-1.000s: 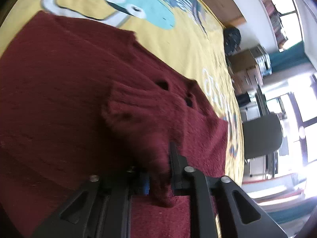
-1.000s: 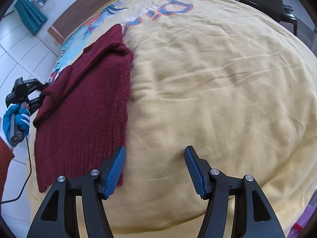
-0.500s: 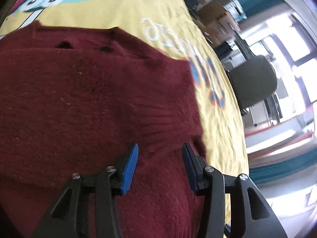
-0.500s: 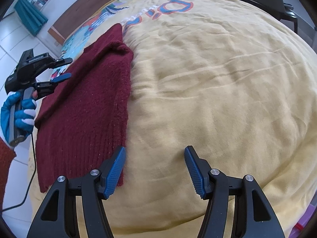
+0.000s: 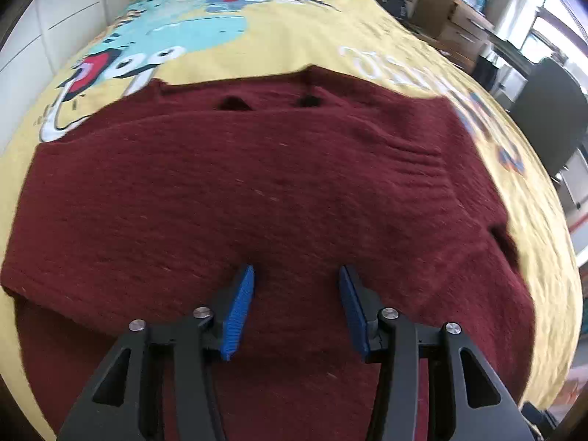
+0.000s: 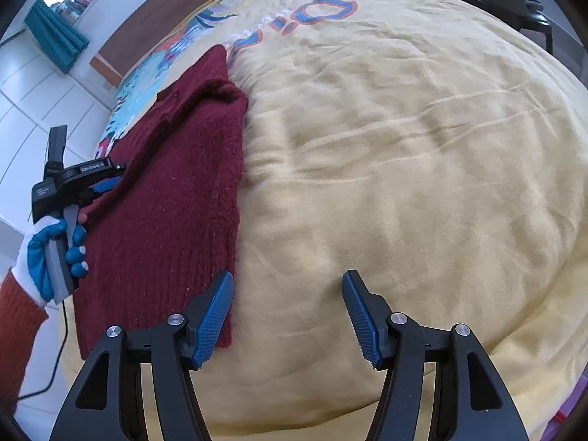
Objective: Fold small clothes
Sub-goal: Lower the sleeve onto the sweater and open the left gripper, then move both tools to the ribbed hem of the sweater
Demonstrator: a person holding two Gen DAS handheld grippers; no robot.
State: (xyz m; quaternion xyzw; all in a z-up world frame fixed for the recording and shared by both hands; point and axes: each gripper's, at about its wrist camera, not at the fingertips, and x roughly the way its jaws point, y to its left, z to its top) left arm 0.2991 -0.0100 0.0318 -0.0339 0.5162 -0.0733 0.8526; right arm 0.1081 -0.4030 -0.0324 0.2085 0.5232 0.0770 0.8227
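White walls and one teal curtain (image 6: 55, 33) fill the upper left of the right wrist view. One yellow blanket (image 6: 404, 183) with cartoon prints covers the whole bed. One dark red sweater (image 5: 257, 191) lies flat on it, filling the centre of the left wrist view. Two cardboard boxes (image 5: 452, 14) and one dark chair (image 5: 551, 110) stand at the upper right there. Two grippers show: the left gripper (image 5: 296, 275) has just been opening, jaws apart above the sweater, nothing between them; the right gripper (image 6: 286, 283) is spread over the blanket, empty.
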